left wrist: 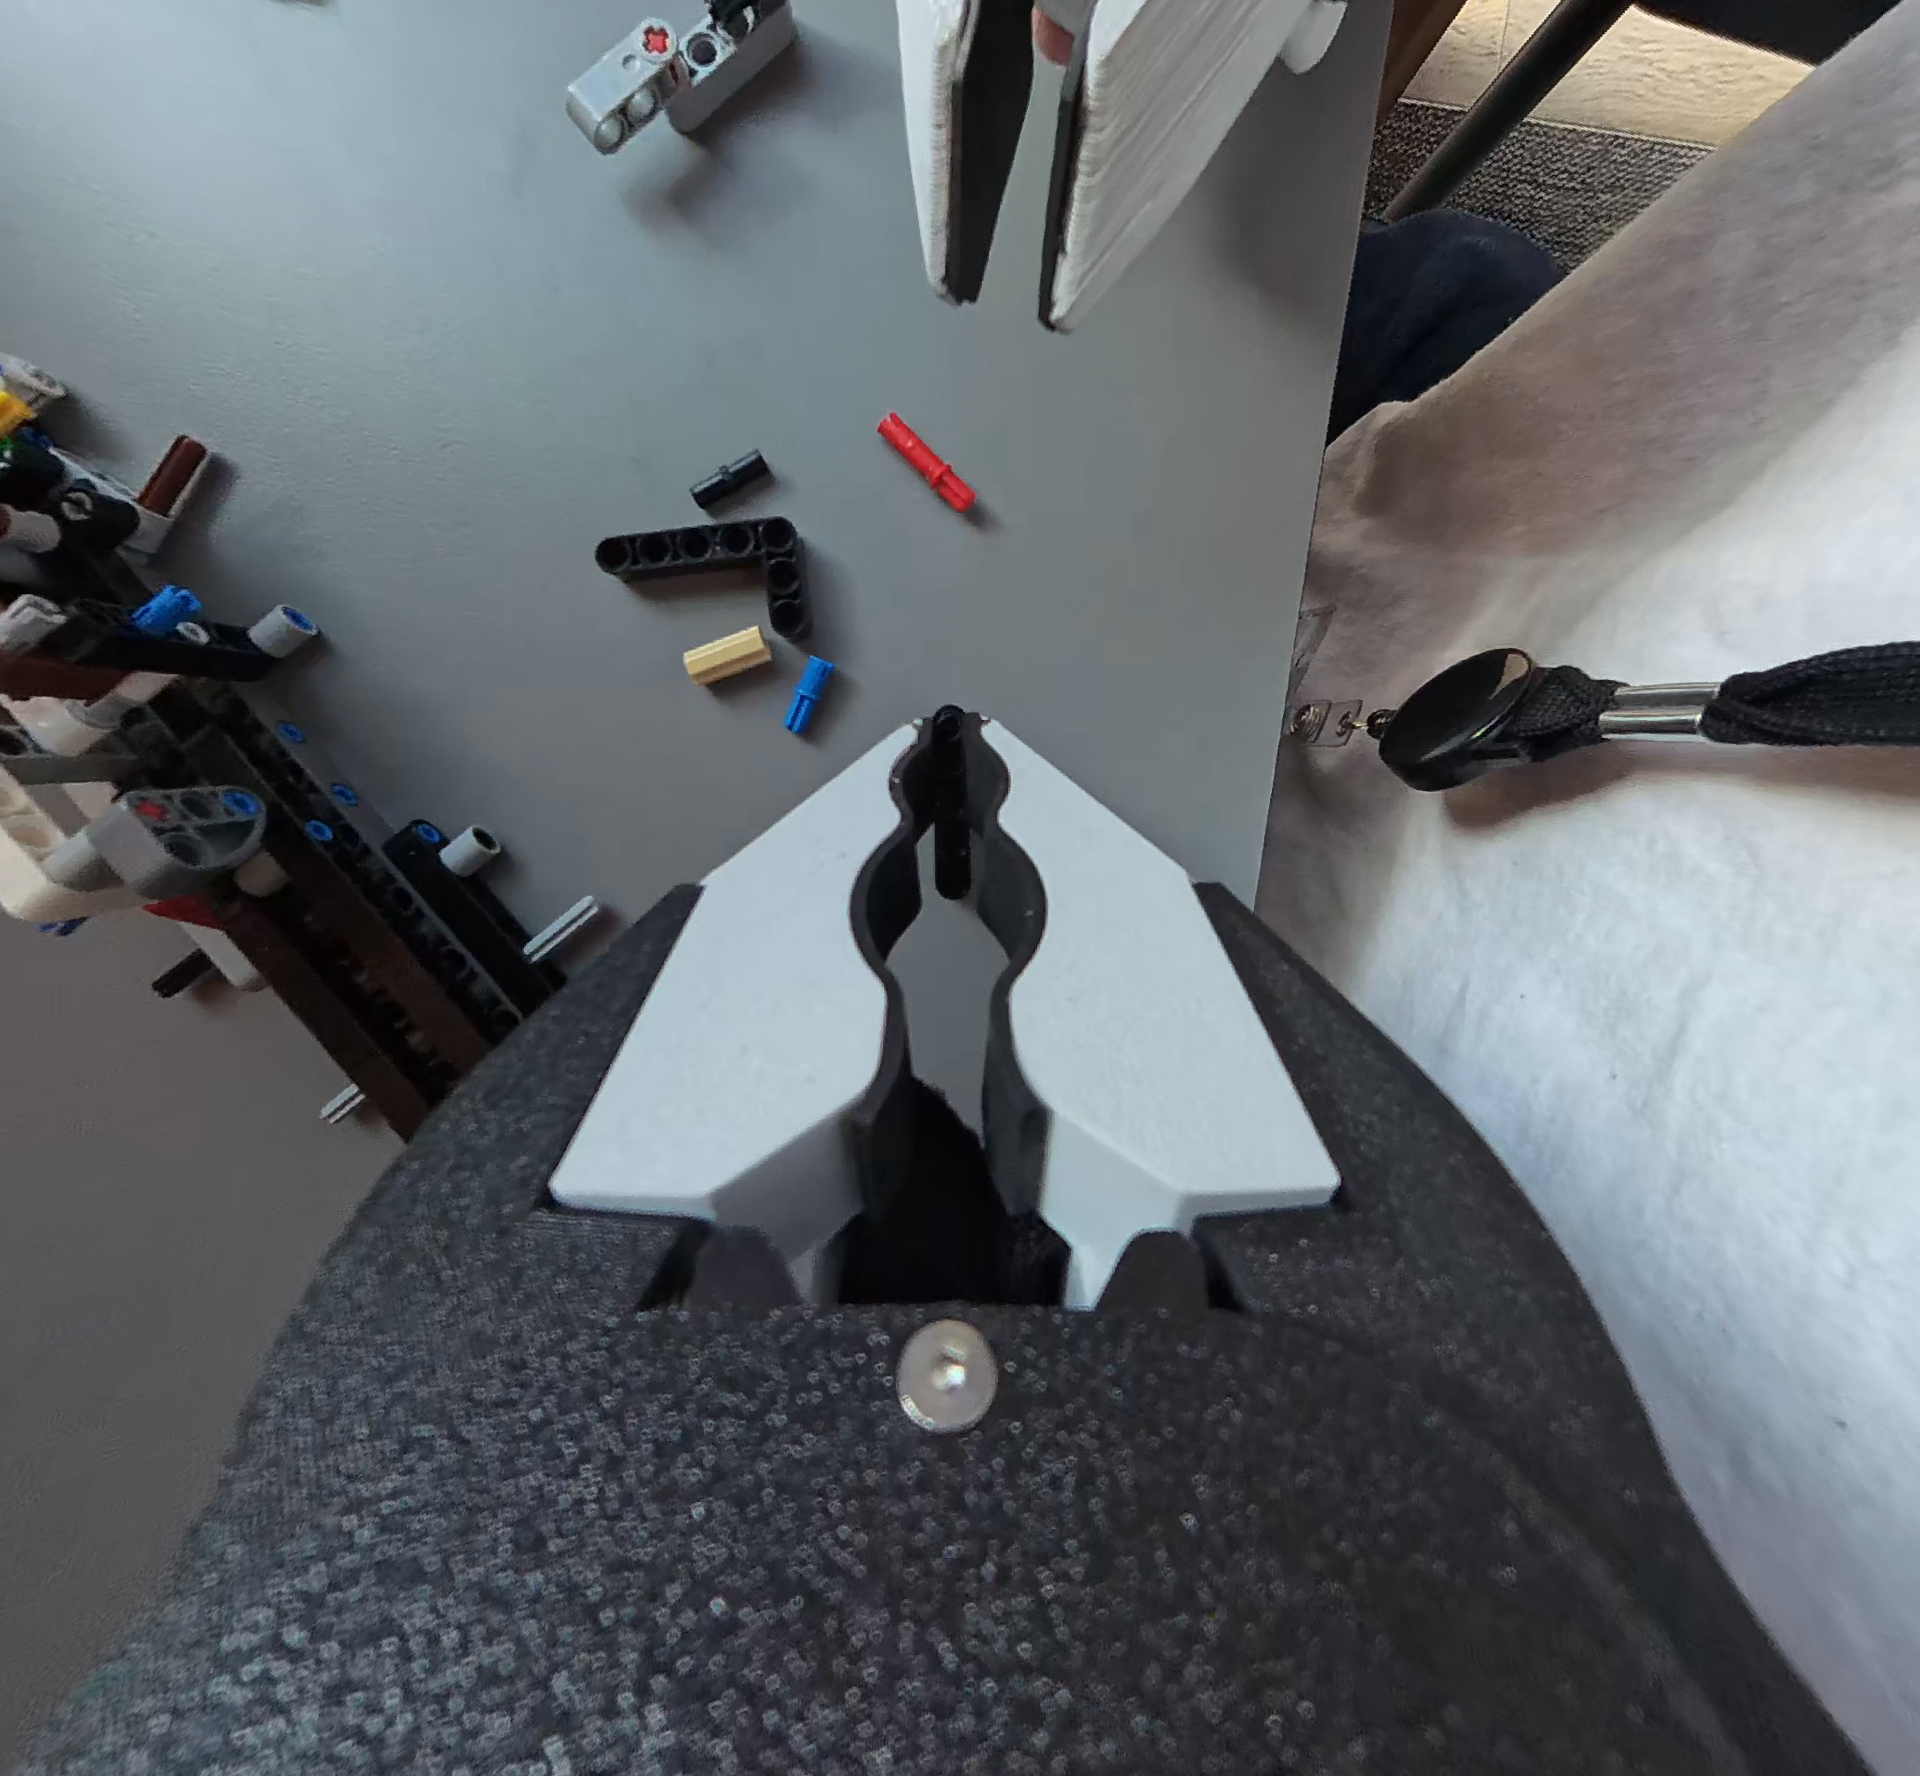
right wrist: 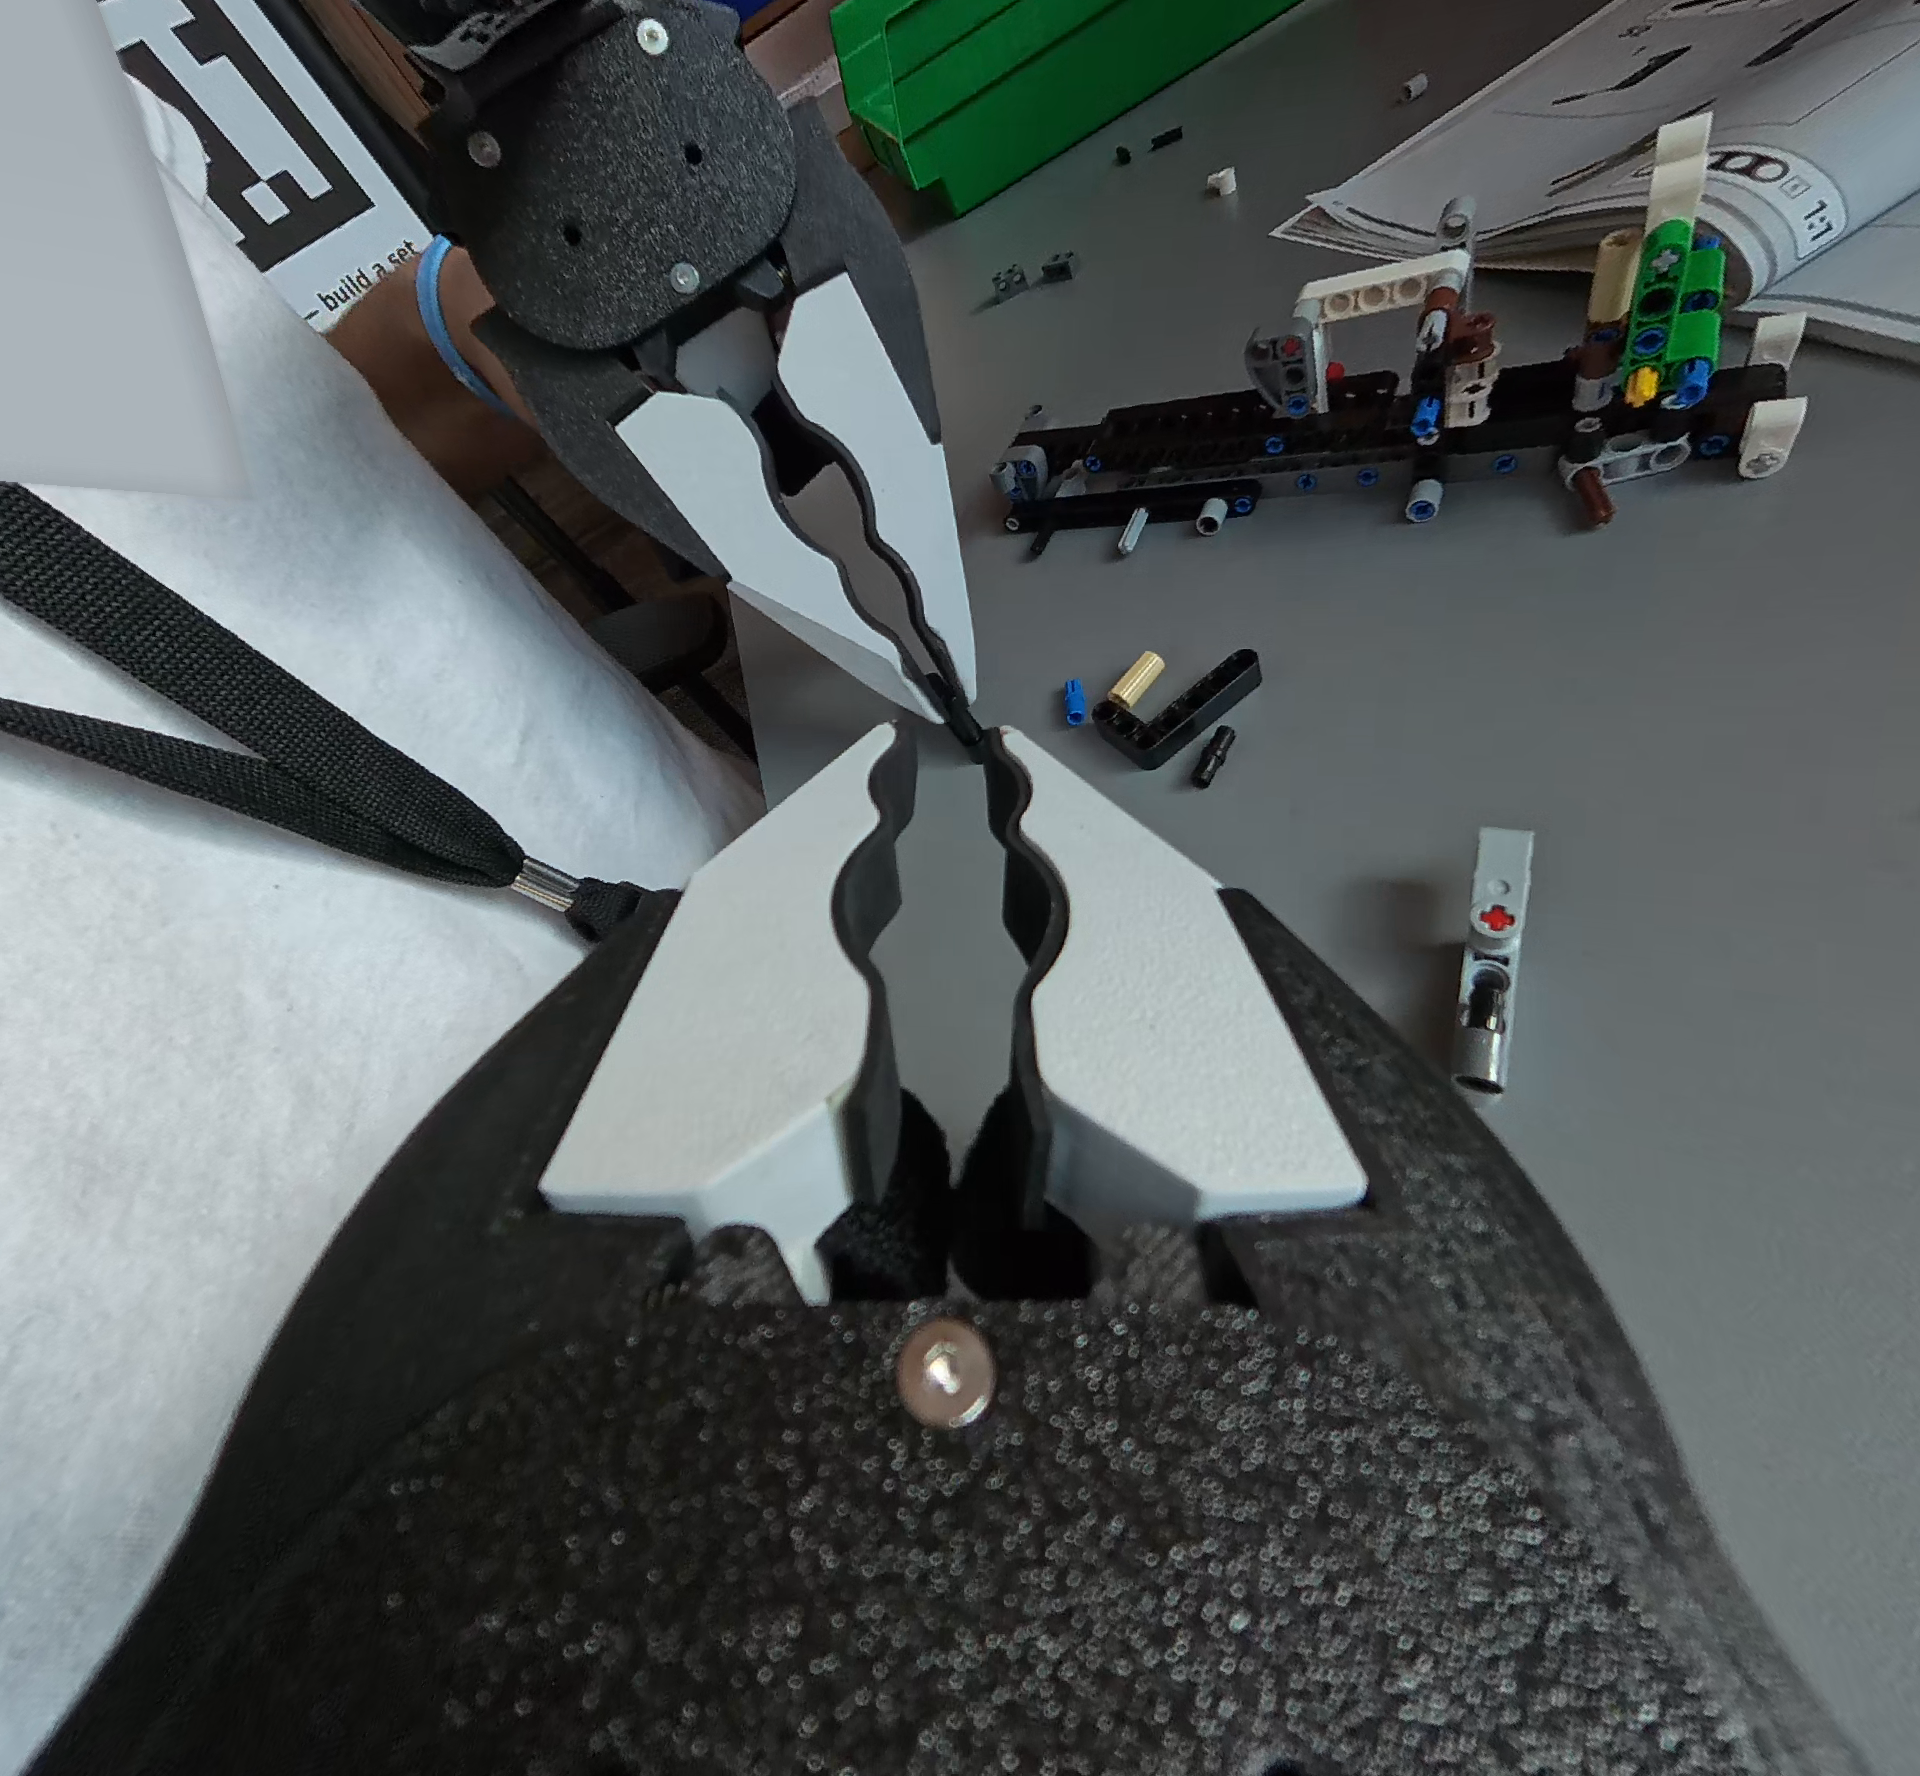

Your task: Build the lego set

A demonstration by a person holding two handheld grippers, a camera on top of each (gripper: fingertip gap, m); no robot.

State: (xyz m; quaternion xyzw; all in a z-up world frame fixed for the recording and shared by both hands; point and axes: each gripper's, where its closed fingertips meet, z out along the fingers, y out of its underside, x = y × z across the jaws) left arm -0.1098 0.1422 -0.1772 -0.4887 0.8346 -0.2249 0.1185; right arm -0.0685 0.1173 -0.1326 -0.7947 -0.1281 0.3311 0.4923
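Note:
My left gripper (left wrist: 948, 724) is shut on a thin black axle (left wrist: 948, 812), which lies along the jaws with its end poking past the tips. In the right wrist view the left gripper (right wrist: 951, 692) comes in from the upper left, and the axle's end (right wrist: 968, 729) sits just at my right gripper's tips. My right gripper (right wrist: 951, 737) is open and empty; it also shows in the left wrist view (left wrist: 1003, 308), above the table. The long black partly built model (right wrist: 1403, 422) lies across the grey table (right wrist: 1455, 687).
Loose parts lie near the table's edge: a black L-beam (left wrist: 727, 552), black pin (left wrist: 730, 479), red pin (left wrist: 925, 461), tan connector (left wrist: 727, 656), blue pin (left wrist: 807, 692). A grey sub-assembly (right wrist: 1496, 957), green bin (right wrist: 1091, 12) and instruction booklet (right wrist: 1662, 116) lie around. A person's white shirt (left wrist: 1662, 999) and lanyard are close.

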